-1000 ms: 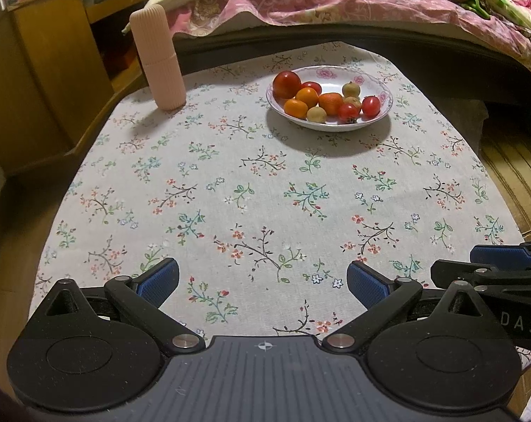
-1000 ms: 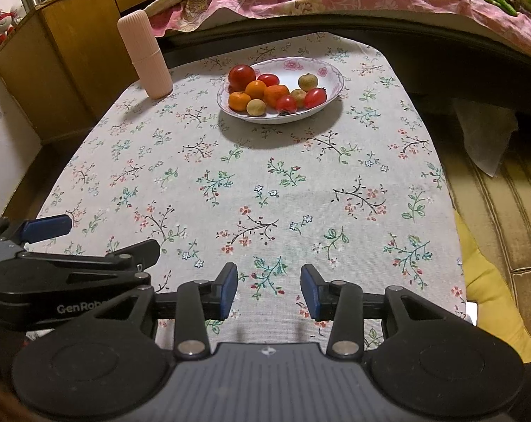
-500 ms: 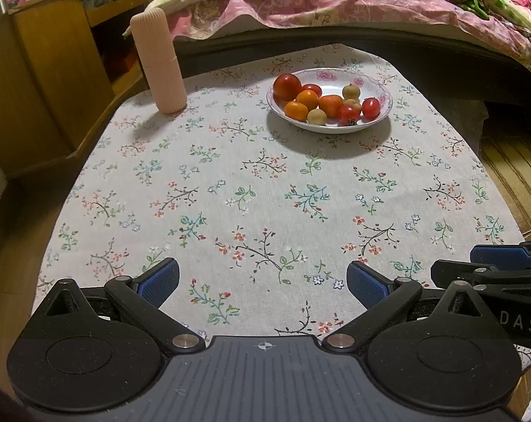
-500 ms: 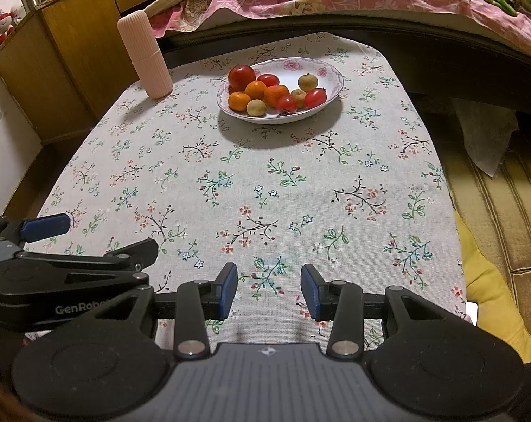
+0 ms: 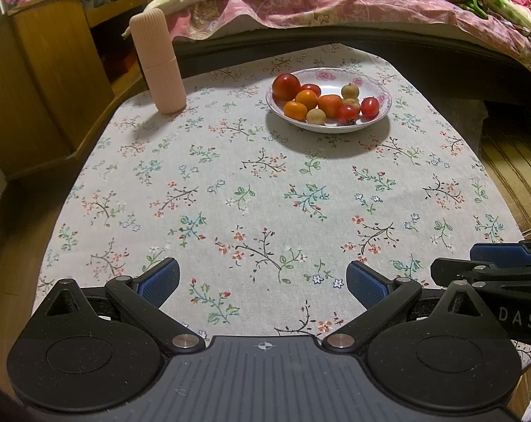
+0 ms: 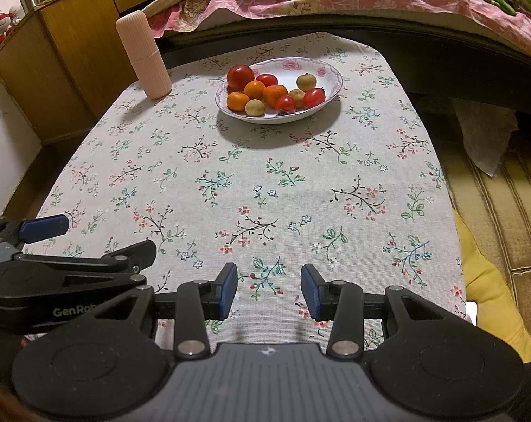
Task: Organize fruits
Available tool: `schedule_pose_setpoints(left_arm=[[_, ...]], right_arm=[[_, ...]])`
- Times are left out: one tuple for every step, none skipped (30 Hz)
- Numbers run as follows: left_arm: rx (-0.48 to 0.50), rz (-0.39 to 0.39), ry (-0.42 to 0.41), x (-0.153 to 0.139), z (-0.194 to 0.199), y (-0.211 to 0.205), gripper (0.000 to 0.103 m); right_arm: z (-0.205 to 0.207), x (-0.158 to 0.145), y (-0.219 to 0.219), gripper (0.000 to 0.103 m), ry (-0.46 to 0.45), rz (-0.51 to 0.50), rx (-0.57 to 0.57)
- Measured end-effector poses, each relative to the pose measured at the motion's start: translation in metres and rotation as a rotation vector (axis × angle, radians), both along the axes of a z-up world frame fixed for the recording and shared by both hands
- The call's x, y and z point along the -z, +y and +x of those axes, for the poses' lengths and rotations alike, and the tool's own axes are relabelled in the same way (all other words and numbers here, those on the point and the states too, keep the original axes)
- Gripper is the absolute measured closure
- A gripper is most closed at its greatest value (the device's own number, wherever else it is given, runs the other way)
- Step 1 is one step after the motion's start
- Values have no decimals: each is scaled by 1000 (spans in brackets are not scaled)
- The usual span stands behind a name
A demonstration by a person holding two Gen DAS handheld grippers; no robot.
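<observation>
While both grippers, left point(image 5: 262, 277) and right point(image 6: 269, 293), gape empty, red, orange and tan fruits point(image 5: 321, 103) fill the plate point(image 5: 381, 88) beyond them.

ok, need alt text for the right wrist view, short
A white floral-rimmed plate of small red, orange and tan fruits sits at the far end of a flower-print tablecloth, a ribbed pink cylinder upright to its left. The right claw, open and empty, is over the near edge; the left claw is at lower left.
</observation>
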State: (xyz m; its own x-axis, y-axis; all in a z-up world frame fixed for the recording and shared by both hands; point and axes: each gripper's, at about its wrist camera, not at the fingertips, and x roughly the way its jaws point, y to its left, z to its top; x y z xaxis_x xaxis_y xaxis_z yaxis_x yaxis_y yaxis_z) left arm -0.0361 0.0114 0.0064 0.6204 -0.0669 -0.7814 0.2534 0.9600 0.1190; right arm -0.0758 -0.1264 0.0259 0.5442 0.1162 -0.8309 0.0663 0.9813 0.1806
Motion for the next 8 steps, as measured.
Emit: schedule_pose_setpoints(left_arm=[[-1, 0, 0, 0, 0, 0, 1], [-2, 0, -1, 0, 0, 0, 1], [-2, 2, -2, 0, 0, 0, 1], [-2, 3, -2, 0, 0, 0, 1], [-2, 4, -3, 0, 0, 0, 1], [-3, 5, -4, 0, 0, 0, 0], [-4, 6, -3, 0, 0, 0, 0], [-6, 6, -1, 0, 0, 0, 0]], right_arm=[[0, 0, 0, 61, 0, 0, 0], [0, 0, 0, 61, 1, 0, 0], [0, 0, 0, 61, 1, 0, 0], [0, 0, 0, 61, 1, 0, 0], [0, 0, 0, 61, 1, 0, 0], [0, 0, 0, 61, 1, 0, 0], [0, 0, 0, 61, 1, 0, -1], [0, 0, 0, 61, 1, 0, -1]])
